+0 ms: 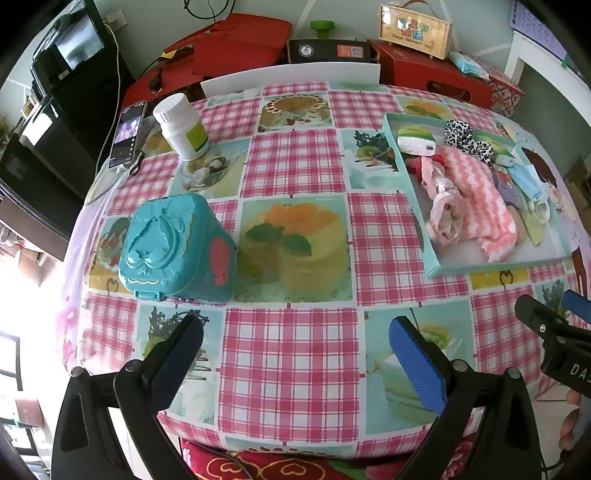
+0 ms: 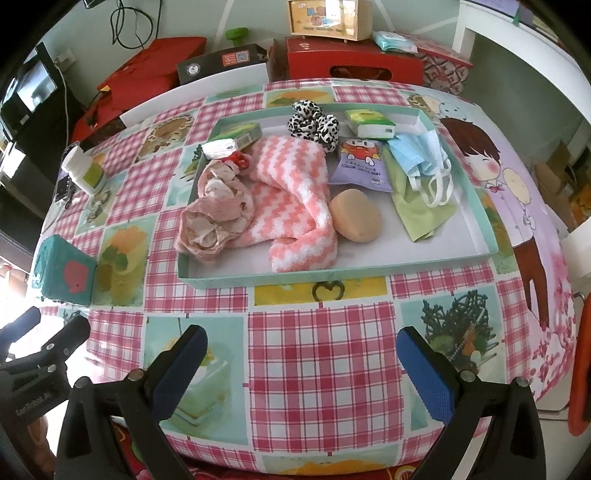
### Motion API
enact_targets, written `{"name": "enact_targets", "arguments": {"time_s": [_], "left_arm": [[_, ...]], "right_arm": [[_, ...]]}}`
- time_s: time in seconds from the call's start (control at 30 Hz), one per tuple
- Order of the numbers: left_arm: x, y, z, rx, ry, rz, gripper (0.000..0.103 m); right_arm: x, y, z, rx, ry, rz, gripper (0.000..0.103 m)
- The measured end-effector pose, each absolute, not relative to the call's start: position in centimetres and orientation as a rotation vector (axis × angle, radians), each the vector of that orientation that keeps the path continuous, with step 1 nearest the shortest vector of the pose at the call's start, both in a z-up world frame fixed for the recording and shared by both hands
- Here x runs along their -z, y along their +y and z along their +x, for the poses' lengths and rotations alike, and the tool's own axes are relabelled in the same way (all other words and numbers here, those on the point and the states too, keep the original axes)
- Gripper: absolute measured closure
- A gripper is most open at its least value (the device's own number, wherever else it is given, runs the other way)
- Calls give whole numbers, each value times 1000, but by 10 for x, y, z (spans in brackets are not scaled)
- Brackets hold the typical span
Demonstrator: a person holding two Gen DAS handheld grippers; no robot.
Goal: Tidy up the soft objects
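A shallow teal tray (image 2: 332, 275) (image 1: 495, 267) lies on the table and holds soft things: a pink-and-white striped fluffy cloth (image 2: 295, 199) (image 1: 476, 195), a crumpled pink garment (image 2: 218, 210) (image 1: 445, 214), a leopard-print scrunchie (image 2: 314, 123) (image 1: 467, 140), a beige sponge (image 2: 355, 215), blue face masks (image 2: 424, 158) (image 1: 524, 179), a green cloth (image 2: 421, 206), a purple wipes packet (image 2: 360, 164) and tissue packs (image 2: 371, 123). My right gripper (image 2: 301, 365) hovers open over the near table, in front of the tray. My left gripper (image 1: 295, 360) is open too, near a teal lidded box (image 1: 173, 247) (image 2: 64, 271).
A white pill bottle (image 1: 183, 125) (image 2: 83, 170) and a phone (image 1: 127, 134) sit at the table's far left. Red boxes (image 2: 351, 62), a black box (image 1: 328, 50) and a wooden picture stand (image 1: 415, 31) line the back. The checked tablecloth (image 1: 291, 221) curves off at the near edge.
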State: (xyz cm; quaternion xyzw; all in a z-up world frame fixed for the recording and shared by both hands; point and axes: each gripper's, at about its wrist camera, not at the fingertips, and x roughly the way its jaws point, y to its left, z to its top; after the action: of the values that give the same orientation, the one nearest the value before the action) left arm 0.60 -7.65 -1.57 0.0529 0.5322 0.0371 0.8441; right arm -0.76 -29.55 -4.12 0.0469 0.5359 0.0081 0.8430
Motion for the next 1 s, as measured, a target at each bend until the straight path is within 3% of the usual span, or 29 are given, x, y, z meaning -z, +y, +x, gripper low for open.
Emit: {"name": "enact_targets", "arguments": {"time_s": [1.0], "left_arm": [[19,-78,9,-61,1127,90,2]], "right_arm": [[40,-292,-5,-22,1129,82,0]]}}
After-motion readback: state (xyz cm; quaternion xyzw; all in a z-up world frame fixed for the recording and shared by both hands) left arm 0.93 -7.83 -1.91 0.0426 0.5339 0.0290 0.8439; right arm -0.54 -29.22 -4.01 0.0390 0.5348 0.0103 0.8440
